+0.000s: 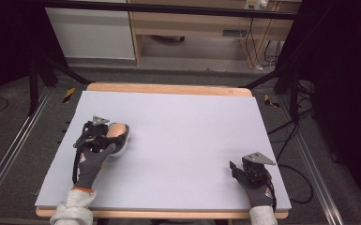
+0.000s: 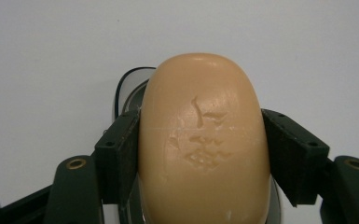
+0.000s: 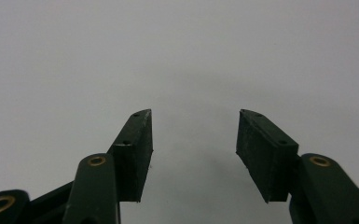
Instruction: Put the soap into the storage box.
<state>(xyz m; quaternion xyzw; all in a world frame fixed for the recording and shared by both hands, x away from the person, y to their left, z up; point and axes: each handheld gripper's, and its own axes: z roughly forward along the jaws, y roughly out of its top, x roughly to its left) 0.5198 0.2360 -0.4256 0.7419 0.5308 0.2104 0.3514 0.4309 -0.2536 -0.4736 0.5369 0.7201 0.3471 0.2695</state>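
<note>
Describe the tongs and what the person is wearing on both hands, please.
Both tongs, left tongs and right tongs, are black, each with two flat rectangular pads screwed on, brass-coloured pivot rivets, a grey three-cornered plate on top and a black cable. The person wears dark grey gloves with orange cuff trim and pale fleecy sleeves.
</note>
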